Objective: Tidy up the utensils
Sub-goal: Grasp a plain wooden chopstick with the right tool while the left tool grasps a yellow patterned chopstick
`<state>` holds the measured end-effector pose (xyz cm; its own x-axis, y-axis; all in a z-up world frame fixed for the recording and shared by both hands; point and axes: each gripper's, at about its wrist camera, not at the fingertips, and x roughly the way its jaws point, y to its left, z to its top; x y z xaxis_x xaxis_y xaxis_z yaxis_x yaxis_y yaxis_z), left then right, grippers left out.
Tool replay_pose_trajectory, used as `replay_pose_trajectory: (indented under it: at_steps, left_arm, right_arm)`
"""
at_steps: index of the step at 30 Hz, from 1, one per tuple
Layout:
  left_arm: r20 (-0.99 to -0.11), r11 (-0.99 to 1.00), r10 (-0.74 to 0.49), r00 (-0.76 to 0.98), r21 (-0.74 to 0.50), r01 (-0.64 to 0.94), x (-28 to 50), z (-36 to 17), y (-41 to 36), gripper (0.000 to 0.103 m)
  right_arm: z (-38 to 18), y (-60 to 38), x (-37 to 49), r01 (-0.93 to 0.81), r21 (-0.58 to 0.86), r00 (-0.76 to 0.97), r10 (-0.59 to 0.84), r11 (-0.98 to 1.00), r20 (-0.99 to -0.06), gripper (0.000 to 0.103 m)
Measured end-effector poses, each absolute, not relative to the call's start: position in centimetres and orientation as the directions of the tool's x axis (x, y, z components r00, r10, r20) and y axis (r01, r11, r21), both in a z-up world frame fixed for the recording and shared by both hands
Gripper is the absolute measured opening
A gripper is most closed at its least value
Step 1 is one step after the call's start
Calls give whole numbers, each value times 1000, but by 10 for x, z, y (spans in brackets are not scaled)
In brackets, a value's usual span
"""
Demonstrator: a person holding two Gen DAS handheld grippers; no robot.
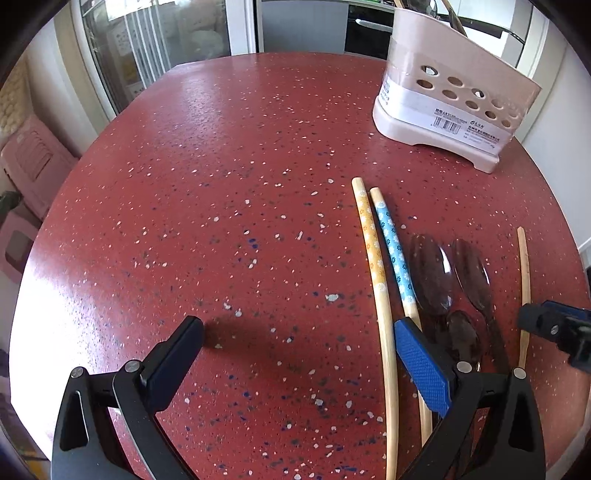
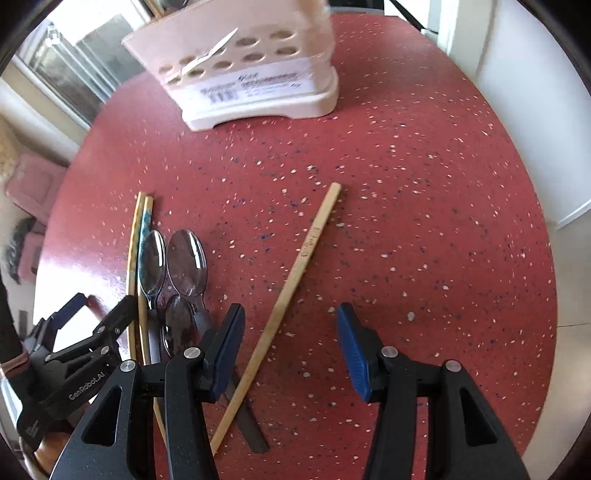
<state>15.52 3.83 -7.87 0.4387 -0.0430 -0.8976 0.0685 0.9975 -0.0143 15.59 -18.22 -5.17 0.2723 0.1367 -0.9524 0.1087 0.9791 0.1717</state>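
A pink utensil holder (image 1: 450, 92) stands at the far right of the red speckled table (image 1: 221, 184); it shows in the right wrist view (image 2: 251, 70) too. Two patterned chopsticks, orange (image 1: 373, 254) and blue (image 1: 395, 254), lie side by side. Beside them lie clear dark spoons (image 1: 432, 273), also in the right wrist view (image 2: 186, 262). A plain bamboo chopstick (image 2: 295, 277) lies diagonally. My left gripper (image 1: 299, 354) is open and empty, left of the chopsticks. My right gripper (image 2: 291, 343) is open over the bamboo chopstick's lower half.
The table's round edge curves close on all sides. Pink stools (image 1: 29, 173) stand on the floor to the left. Glass doors (image 1: 147, 44) and a dark oven (image 1: 369, 29) lie beyond the far edge. A white wall (image 2: 535, 103) is on the right.
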Motion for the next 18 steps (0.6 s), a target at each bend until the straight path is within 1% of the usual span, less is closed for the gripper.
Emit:
replay_pose_trajectory:
  at_steps: [5, 6, 8, 9, 10, 12, 16, 18]
  left_arm:
    - [-898, 993, -64, 435, -13, 120, 158, -77, 33, 103]
    - [-899, 991, -68, 433, -12, 131, 158, -76, 32, 103]
    - [-901, 988, -79, 427, -12, 156, 159, -73, 28, 103]
    - [-902, 986, -83, 424, -12, 166, 160, -73, 27, 103]
    - [-903, 985, -85, 422, -12, 174, 160, -72, 25, 103]
    - [-907, 980, -92, 410, -10, 198, 162, -70, 21, 101]
    - [-918, 975, -96, 384, -10, 220, 167, -69, 19, 101]
    - [-923, 975, -93, 374, -8, 224, 170, -68, 18, 101]
  right_arm:
    - [-54, -161, 164, 53, 55, 218, 42, 997, -975, 54]
    - [-54, -158, 165, 46, 34, 213, 23, 998, -977, 51]
    - [-54, -153, 165, 35, 12, 206, 4, 999, -978, 48]
    - [-54, -152, 165, 31, 11, 202, 5, 999, -979, 45]
    - [-53, -150, 165, 26, 14, 197, 9, 1000, -980, 37]
    - [-52, -148, 165, 17, 18, 190, 14, 1000, -982, 27]
    - [-49, -137, 163, -14, 17, 192, 19, 1000, -981, 23]
    - [-48, -137, 160, -28, 23, 200, 28, 999, -979, 11]
